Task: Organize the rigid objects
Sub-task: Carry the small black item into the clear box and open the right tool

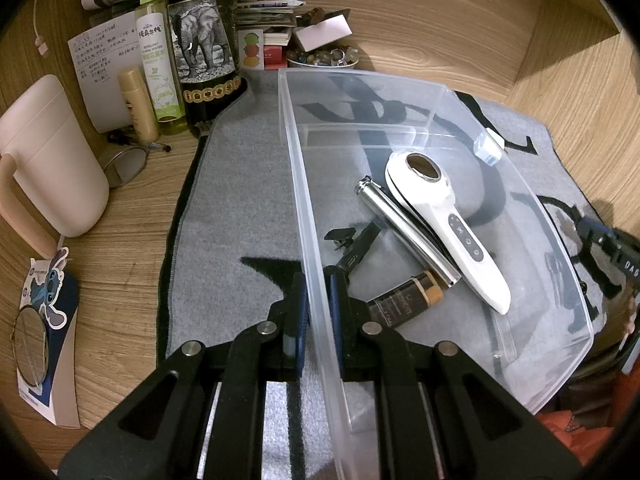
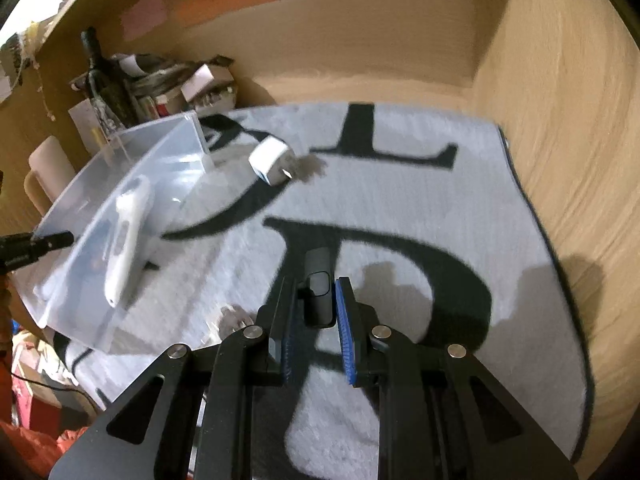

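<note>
The right tongs (image 2: 316, 316) are clenched on a small dark oblong gadget (image 2: 319, 292), which stands up between the blue pads at the lower middle of the right wrist view. The pads meet only its lower part, so much of it sticks out beyond the tips. That is the first risk: with such a short bite the gadget could pivot or slip out on the way to the bin, the more so as this view is smeared by motion.

The left tongs (image 1: 318, 312) are clenched on the near wall of the clear plastic bin (image 1: 360, 92), one pad outside and one inside, low in the left wrist view. If that hold tugs or eases, the light bin may slide on the grey mat (image 1: 240, 184) or tip, and the drop could miss.

Inside the bin, right of centre in the left wrist view, lie a white handheld device (image 1: 448, 216), a metal tube (image 1: 404, 228), a small brown bottle (image 1: 408, 300) and a black clip-like part (image 1: 360, 240). They crowd the floor, so a careless drop could strike them or bounce out.

A white charger plug (image 2: 272, 160) lies on the mat just beyond the bin, above centre in the right wrist view, not yet stowed. At the upper left of the left wrist view a dark wine bottle (image 1: 204, 40) and a green spray bottle (image 1: 156, 56) stand on the desk (image 1: 120, 240) near the bin, liable to be knocked by a wide swing.
</note>
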{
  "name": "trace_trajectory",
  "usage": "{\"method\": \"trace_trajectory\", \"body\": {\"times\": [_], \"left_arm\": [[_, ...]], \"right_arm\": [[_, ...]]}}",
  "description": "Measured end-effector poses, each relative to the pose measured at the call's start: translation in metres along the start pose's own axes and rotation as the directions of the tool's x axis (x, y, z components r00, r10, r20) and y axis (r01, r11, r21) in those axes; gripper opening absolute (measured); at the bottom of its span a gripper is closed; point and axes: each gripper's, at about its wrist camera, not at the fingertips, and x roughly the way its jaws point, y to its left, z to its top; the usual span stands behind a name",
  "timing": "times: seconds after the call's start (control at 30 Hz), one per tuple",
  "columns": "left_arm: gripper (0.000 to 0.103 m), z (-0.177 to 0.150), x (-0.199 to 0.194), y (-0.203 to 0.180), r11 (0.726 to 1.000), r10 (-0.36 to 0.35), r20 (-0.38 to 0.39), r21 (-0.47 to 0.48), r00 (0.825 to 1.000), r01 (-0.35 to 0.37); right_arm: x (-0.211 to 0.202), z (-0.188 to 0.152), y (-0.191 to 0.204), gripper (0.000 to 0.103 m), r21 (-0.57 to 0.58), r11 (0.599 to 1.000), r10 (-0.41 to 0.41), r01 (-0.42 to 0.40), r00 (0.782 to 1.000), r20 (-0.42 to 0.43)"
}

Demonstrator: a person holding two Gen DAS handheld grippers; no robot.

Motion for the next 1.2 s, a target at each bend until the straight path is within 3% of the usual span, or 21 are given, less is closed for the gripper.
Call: {"method": "trace_trajectory", "body": {"times": [0.3,0.67,0.9,1.2], "left_arm": [[0.011,0.0,0.0,0.0,1.0,0.0,0.0,-0.001,1.0,0.0],[0.011,0.0,0.0,0.0,1.0,0.0,0.001,-0.002,1.0,0.0],[0.011,0.0,0.0,-0.001,1.0,0.0,0.001,-0.002,1.0,0.0],[0.011,0.0,0.0,-0.001,1.0,0.0,0.001,-0.003,1.0,0.0]], "right_arm": [[-0.015,0.035,0.033,0.017,-0.094,0.995,0.042,-0.032,0.994,0.102],[-0.021,0.064,0.088,0.017,-0.217,0.967,0.175,-0.137,0.97,0.171],[-0.017,0.072,0.122,0.017,-0.294,0.936,0.25,-0.195,0.954,0.163],[0.001,0.072,0.159,0.017,-0.362,0.898,0.301,-0.251,0.949,0.09]]}}
